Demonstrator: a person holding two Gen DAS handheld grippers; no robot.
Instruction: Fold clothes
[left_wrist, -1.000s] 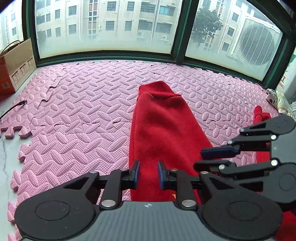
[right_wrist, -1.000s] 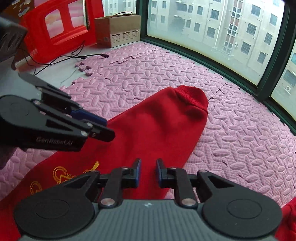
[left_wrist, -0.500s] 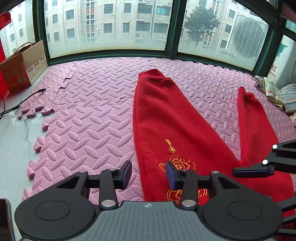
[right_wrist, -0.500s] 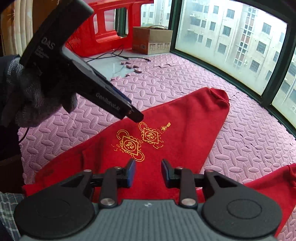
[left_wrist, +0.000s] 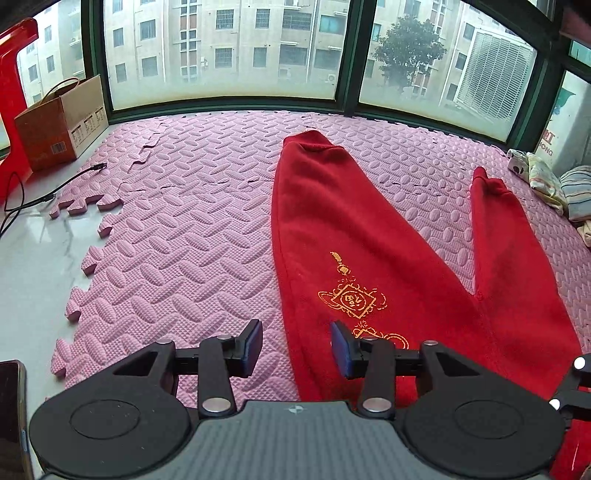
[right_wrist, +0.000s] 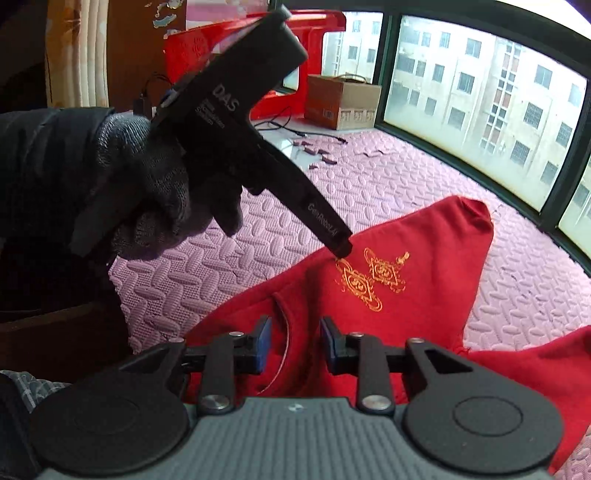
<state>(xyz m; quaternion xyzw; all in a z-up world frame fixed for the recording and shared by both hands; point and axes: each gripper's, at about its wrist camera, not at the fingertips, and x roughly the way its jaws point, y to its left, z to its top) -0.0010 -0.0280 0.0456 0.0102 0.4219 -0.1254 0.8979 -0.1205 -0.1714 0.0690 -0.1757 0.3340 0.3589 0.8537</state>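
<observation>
Red trousers (left_wrist: 332, 229) with gold embroidery lie flat on the pink foam mat (left_wrist: 184, 221), both legs spread towards the window. They also show in the right wrist view (right_wrist: 424, 295). My left gripper (left_wrist: 295, 349) is open and empty above the trousers' left edge near the waist. My right gripper (right_wrist: 293, 345) is open and empty over the waistband area. In the right wrist view the left gripper (right_wrist: 343, 251) is held by a black-gloved hand (right_wrist: 147, 192), its tip just above the embroidery.
A cardboard box (left_wrist: 61, 125) and a red plastic stool (left_wrist: 14, 110) stand at the far left by the window, with a black cable (left_wrist: 55, 188) on the bare floor. Folded clothes (left_wrist: 554, 184) lie at the far right. A phone (left_wrist: 11, 413) lies at the near left.
Both grippers pulled back and up from the trouser leg towards the waist, and both jaws opened wider. The embroidery and the second leg came into view.
</observation>
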